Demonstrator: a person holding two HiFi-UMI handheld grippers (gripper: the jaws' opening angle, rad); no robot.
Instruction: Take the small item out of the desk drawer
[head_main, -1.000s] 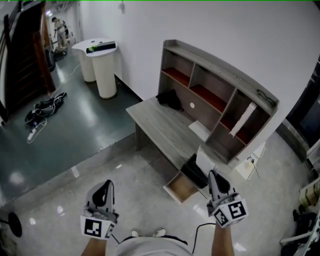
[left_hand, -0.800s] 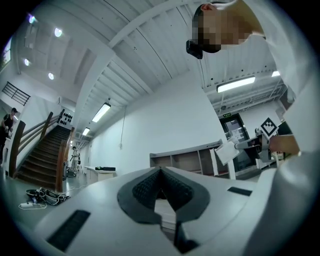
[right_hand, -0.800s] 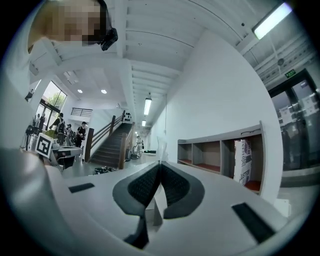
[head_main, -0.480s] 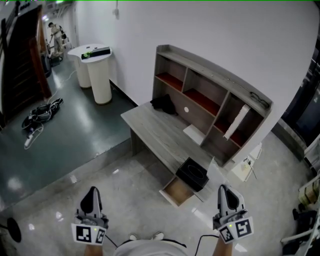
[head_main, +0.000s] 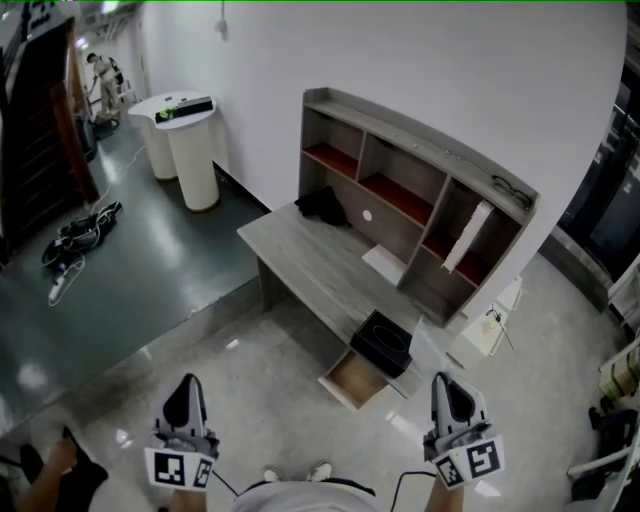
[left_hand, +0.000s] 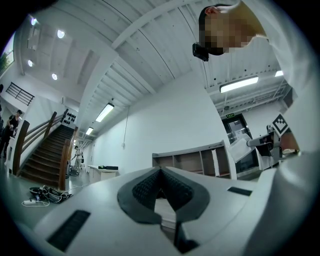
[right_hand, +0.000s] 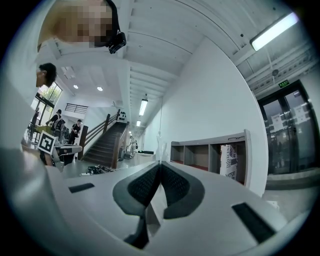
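Observation:
The grey desk (head_main: 300, 250) with its hutch (head_main: 420, 185) stands ahead in the head view. Its drawer (head_main: 357, 378) is pulled out at the near right corner, and only bare wood shows inside. A black box (head_main: 380, 342) sits on the desk edge just above the drawer. My left gripper (head_main: 185, 400) (left_hand: 160, 170) is shut and holds nothing, low at the left, well away from the desk. My right gripper (head_main: 447, 388) (right_hand: 160, 164) is shut too, just right of the drawer. A thin pale sliver shows above its tips; I cannot tell what it is.
Two white pedestal tables (head_main: 190, 150) stand by the wall at the left. Cables (head_main: 75, 230) lie on the dark floor. A white sheet (head_main: 385, 262) and a black bundle (head_main: 322, 205) lie on the desk. Papers (head_main: 492, 330) lean at the hutch's right end. Someone's hand (head_main: 55, 465) shows at bottom left.
Both grippers have drawn back and down from the desk; the right one has left the black box. The view has shifted slightly, and a hand has appeared at bottom left.

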